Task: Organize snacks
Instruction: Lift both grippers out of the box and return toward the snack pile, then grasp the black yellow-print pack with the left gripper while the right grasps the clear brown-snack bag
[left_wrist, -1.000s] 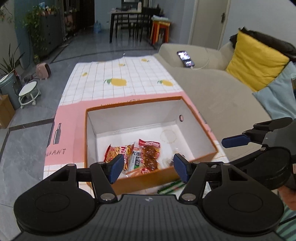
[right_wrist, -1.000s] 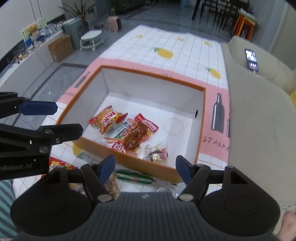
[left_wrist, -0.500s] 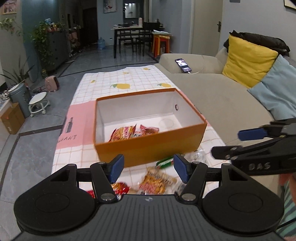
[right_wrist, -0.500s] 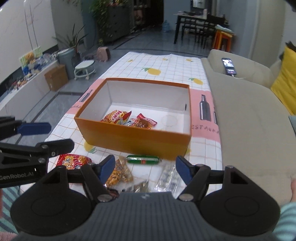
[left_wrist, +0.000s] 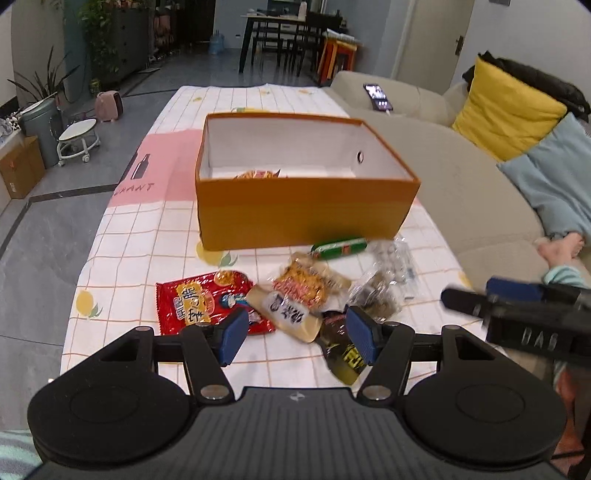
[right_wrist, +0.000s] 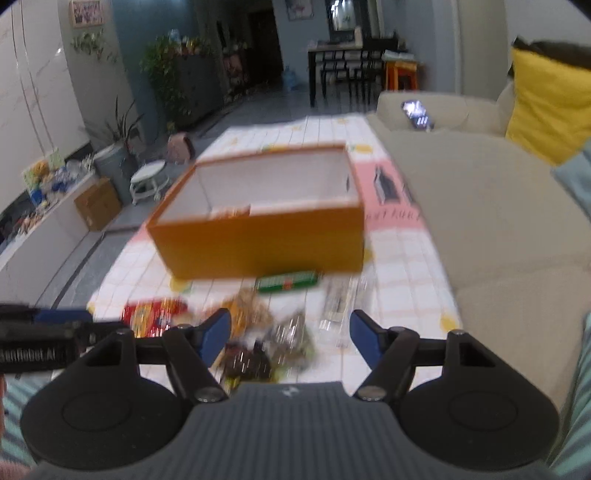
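**Snacks loose in front of the box, both grippers empty above them**

Snacks: some already lie in the open orange cardboard box (left_wrist: 303, 210), white inside, which stands mid-table on the checked cloth with lemon print (left_wrist: 122, 254). Only a strip of orange-red wrapper shows over its near wall. The rest sit in a loose pile on the cloth between the box and the grippers.

Pile, largest first:
- flat red foil packet (left_wrist: 201, 304), far left, lying flat
- beige pouch with dark lettering (left_wrist: 286, 312), overlapping the red packet's right edge
- orange crinkled bag (left_wrist: 306, 284), just behind the pouch
- black-and-yellow wrapper (left_wrist: 341, 352), nearest, partly under the right-hand pad
- clear bag of dark pieces (left_wrist: 376, 299) and a clear cellophane pack (left_wrist: 393, 254), right side
- green sausage-shaped stick (left_wrist: 340, 248), just in front of the box wall

Left gripper (left_wrist: 295, 338): jaws well apart, nothing between the pads. It points down at the pile; the beige pouch lies straight ahead in the gap, its long axis slanting from far-left to near-right, so skewed to the closing line.

Right gripper (right_wrist: 290, 334): jaws apart, empty; view blurred, so package detail is poor. The dark wrapper and the clear bag sit ahead of its gap.

Judgement: the left hand looks the nearer to the pouch and the red packet, the right to the clear bags. The green stick lies crosswise, parallel to the box wall; either hand would likely need to roll the wrist to close across its thin side.
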